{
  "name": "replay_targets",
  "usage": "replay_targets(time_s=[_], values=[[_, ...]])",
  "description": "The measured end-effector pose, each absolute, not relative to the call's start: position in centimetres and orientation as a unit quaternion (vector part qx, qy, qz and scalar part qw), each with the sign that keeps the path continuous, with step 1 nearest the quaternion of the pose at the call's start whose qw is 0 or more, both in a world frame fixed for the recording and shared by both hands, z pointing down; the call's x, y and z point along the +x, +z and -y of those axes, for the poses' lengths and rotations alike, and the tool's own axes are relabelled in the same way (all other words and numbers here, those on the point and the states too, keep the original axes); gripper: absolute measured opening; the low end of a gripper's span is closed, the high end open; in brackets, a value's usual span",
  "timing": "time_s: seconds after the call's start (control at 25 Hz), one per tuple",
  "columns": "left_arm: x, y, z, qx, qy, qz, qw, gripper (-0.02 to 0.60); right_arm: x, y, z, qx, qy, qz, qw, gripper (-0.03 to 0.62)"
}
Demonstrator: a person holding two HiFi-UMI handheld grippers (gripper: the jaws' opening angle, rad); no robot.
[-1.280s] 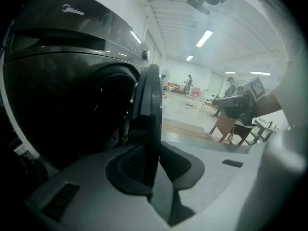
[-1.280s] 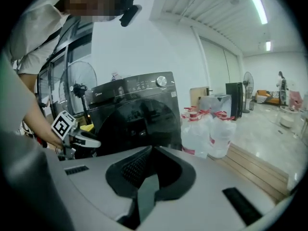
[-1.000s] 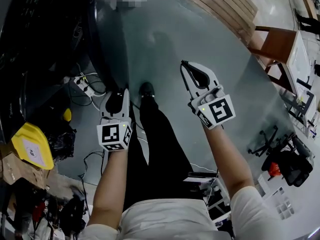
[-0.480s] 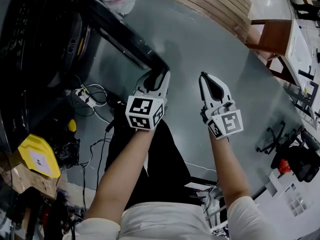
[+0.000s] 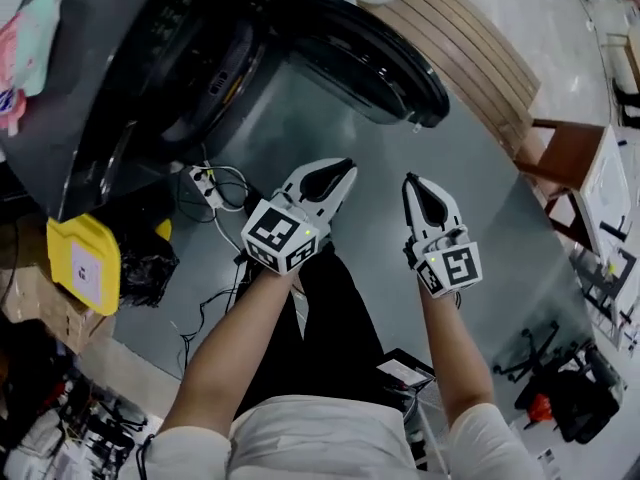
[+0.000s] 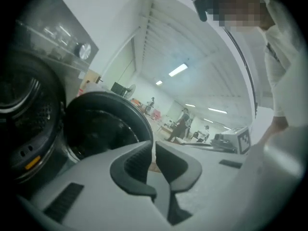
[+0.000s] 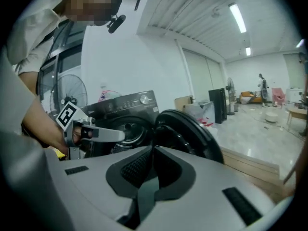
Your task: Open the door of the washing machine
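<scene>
Door of the washing machine stands wide open now. Half a second ago its edge was right at the tip of the left gripper. Now that gripper has pulled back and is well apart from the door. Its jaws are closing, almost together, with nothing between them. The right gripper is just beside it, jaws pressed together, holding nothing too. So I think the job is done, or very nearly.

The door is round, dark and shiny, with a thick black edge. It swings far out from the front of the black machine, beyond both grippers. The big round hole behind it shows.
</scene>
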State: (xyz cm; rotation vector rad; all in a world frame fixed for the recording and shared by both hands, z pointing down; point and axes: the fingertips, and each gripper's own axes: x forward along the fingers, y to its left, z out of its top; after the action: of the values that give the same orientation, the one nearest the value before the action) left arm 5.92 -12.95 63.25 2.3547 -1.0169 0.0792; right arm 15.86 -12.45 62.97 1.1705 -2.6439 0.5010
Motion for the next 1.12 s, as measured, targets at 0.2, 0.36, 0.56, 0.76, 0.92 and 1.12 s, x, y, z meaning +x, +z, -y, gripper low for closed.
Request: replay_targets(time_s=[0.2,0.36,0.56,0.76,0.92,1.12], values=[[-3.8,52.7,11.6,0.866,0.008,0.443,0.23,0.017,9.4,54.1,13.0,0.338,0.135,0.929,0.065,0.034],[-10.6,42.4,10.4,0.849,-0.02,0.501,0.166,0.017,6.9,45.3,14.4,0.328,0.101,0.939,0.015,0.034],[-15.1,32.4,6.3,0.841,-0.045,0.526,0.116,0.017,6.6,35.9,13.3,0.318,0.07,0.945,-0.029,0.034],[-15.6,26.1,2.9,0.843,-0.053,0.531,0.065,0.017,8.1,29.5,10.5,0.306,0.018,0.95,-0.056,0.034],[-15.3,23.1,0.3,0.849,-0.066,0.522,0.04,0.017,10.2,26.5,7.2,0.337,-0.005,0.939,-0.063,0.034],[-15.4,21.4,-2.9,0.86,-0.065,0.506,0.016,0.017,12.3,24.3,2.2,0.396,-0.026,0.916,-0.067,0.034]])
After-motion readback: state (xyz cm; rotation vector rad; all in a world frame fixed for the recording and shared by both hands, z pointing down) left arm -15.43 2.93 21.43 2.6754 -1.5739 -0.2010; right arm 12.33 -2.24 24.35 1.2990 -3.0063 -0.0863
